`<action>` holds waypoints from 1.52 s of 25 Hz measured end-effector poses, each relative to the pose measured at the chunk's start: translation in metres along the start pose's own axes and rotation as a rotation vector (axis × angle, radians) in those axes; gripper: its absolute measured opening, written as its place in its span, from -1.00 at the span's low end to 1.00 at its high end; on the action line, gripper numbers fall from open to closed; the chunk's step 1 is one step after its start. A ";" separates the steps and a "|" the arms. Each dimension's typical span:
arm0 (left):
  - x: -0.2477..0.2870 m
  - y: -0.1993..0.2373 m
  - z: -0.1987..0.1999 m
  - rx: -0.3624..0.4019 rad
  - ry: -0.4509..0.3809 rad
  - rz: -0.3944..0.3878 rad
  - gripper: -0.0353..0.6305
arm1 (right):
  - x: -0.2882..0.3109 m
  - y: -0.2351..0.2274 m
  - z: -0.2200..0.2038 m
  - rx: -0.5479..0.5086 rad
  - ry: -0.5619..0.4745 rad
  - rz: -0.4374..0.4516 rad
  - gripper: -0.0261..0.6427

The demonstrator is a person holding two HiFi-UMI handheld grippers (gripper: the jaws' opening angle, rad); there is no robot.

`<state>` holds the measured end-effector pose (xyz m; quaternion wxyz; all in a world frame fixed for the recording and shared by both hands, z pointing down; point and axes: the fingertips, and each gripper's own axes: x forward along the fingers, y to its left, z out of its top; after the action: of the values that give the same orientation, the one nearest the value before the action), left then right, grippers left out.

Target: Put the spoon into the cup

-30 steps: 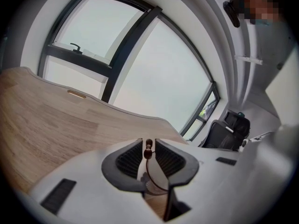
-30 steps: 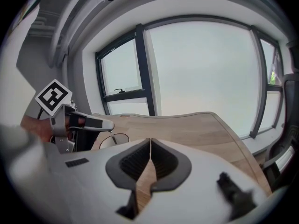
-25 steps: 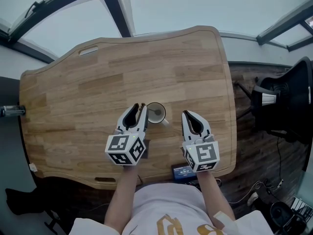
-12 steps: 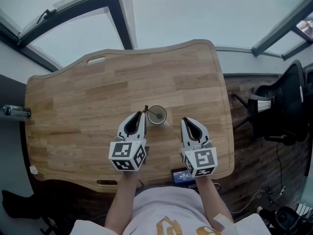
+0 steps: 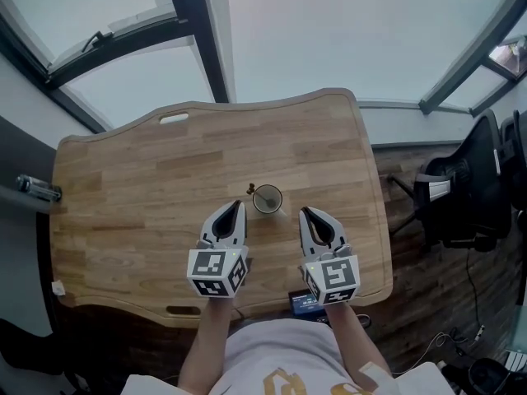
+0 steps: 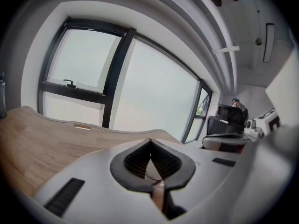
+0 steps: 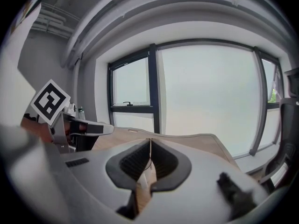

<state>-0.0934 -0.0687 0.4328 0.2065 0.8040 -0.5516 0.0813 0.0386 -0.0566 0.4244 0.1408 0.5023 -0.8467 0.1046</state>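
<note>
So your spoon [image 5: 251, 190] is sitting in the cup [image 5: 267, 199] right now. From the head view you can see its handle poking out over the cup's far-left rim. The cup stands upright on the wooden table [image 5: 148, 179], roughly mid-table and a bit toward your side.

Both of your grippers hang just short of the cup, on your side of it, and neither one touches it. Your left gripper [image 5: 238, 207] is just beside the cup, to its near left. Your right gripper [image 5: 304, 213] is near it on the near right, with a slightly bigger gap. The cup sits between the two tips and a little beyond them.

Tongs-wise, both pairs are pinched all the way together. In the left gripper view the jaw tips meet in a point with nothing clamped between the pads, and the right gripper view shows the same thing. So both are closed on nothing.

The right gripper view also catches your left gripper's marker cube [image 7: 47, 101] off to its left.

Other stuff around: a black chair [image 5: 469, 192] off the right side of the table, and a small dark gadget [image 5: 303, 299] at the table's near edge, right by your right hand.
</note>
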 end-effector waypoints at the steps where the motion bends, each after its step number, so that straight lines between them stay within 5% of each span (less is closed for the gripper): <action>1: -0.003 -0.001 0.002 -0.009 -0.010 -0.004 -0.85 | -0.003 0.001 0.002 -0.006 -0.006 0.002 -0.83; 26: -0.048 -0.014 0.012 0.079 -0.061 0.000 -0.85 | -0.039 0.017 0.004 -0.039 -0.053 -0.030 -0.83; 33: -0.051 -0.008 0.014 -0.003 -0.076 -0.040 -0.85 | -0.038 0.016 0.003 -0.040 -0.048 -0.039 -0.83; 38: -0.051 -0.006 0.009 0.011 -0.059 -0.043 -0.85 | -0.036 0.017 0.002 -0.040 -0.047 -0.040 -0.83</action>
<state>-0.1079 -0.0272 0.4047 0.1876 0.8187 -0.5398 0.0562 0.0396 -0.0195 0.4099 0.1330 0.5187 -0.8414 0.0732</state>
